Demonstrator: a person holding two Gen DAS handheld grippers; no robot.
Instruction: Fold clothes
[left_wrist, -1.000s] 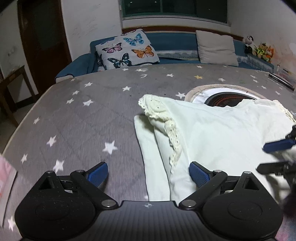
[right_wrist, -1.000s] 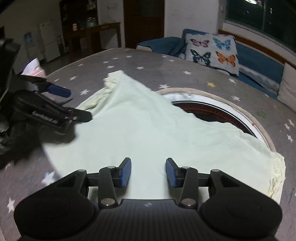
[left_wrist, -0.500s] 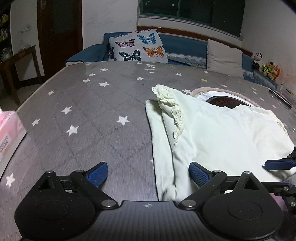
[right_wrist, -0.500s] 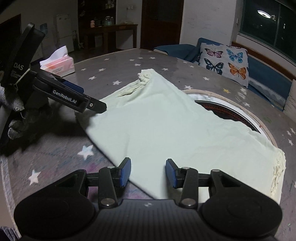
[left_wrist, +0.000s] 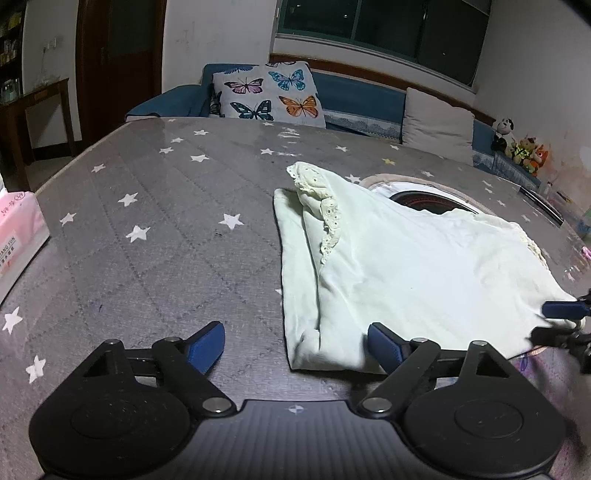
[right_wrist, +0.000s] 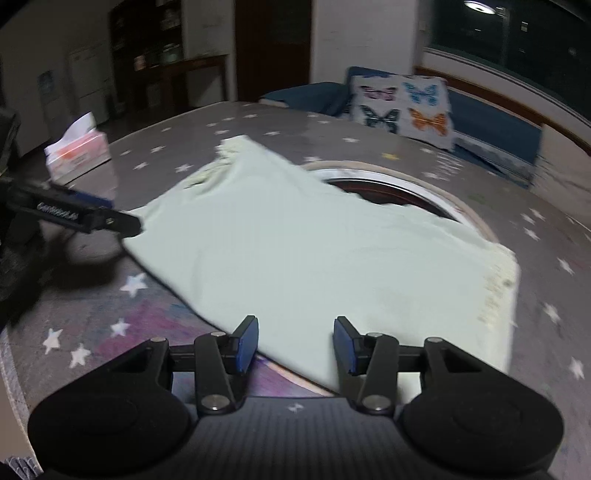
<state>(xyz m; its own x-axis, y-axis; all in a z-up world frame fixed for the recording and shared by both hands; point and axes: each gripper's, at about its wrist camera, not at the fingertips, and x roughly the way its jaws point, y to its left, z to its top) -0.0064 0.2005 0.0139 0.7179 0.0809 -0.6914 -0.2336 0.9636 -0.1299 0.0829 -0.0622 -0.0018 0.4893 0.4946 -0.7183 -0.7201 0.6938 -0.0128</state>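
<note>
Left wrist view
Left gripper (left_wrist: 295, 341): fingers spread, closing, pinching nothing.
Garment (left_wrist: 406, 266): pale green, part-folded; folded near corner just ahead, right of centre; long axis toward upper right.
Worktop (left_wrist: 155, 243): grey star cloth.

Right wrist view
Right gripper (right_wrist: 295, 341): fingers half-spread, opening; garment hem between, unpinched.
Room: sofa, butterfly cushion (right_wrist: 402, 109) upper right.

A grey star-printed bench (left_wrist: 155, 258) fills the frame. On it lie a pale green folded garment (left_wrist: 406, 266) right of centre and a pink tissue box (left_wrist: 18, 232) at the left edge.
</note>
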